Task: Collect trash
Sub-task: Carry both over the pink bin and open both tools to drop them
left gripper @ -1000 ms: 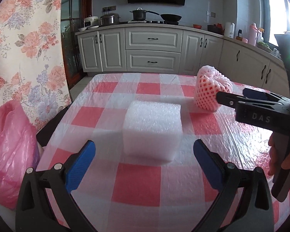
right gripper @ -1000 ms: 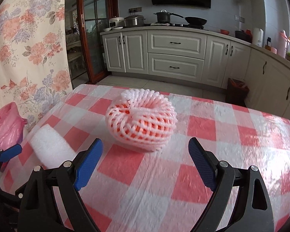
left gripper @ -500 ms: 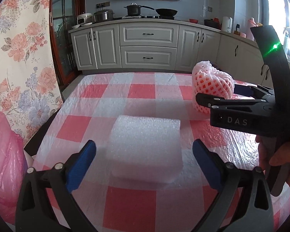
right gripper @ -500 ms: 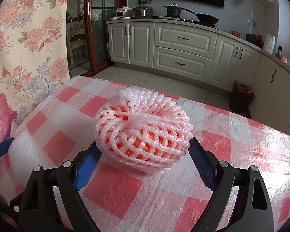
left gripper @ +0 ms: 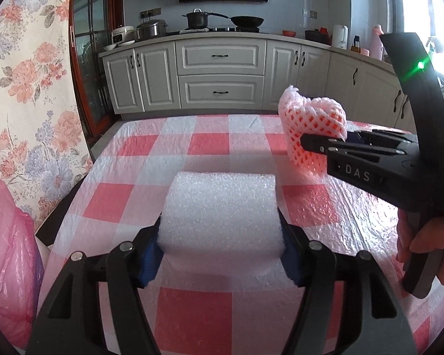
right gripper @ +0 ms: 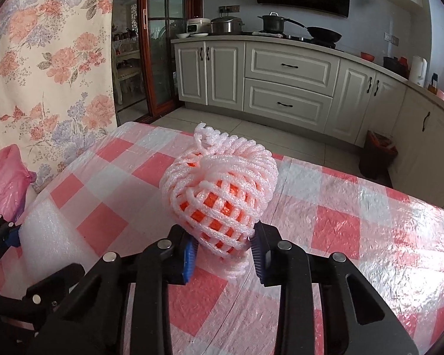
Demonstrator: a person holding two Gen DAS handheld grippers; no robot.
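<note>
Pink bag (left gripper: pixel 7 260) cut off at left edge; contents unseen

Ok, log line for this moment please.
left gripper: shut on foam block | right gripper: shut on foam fruit net | both on checked table | pink bag: left of table

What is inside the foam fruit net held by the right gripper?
Through the mesh of the foam fruit net, gripped by the right gripper, something orange shows. The netting covers most of it, so what it is cannot be told.
</note>
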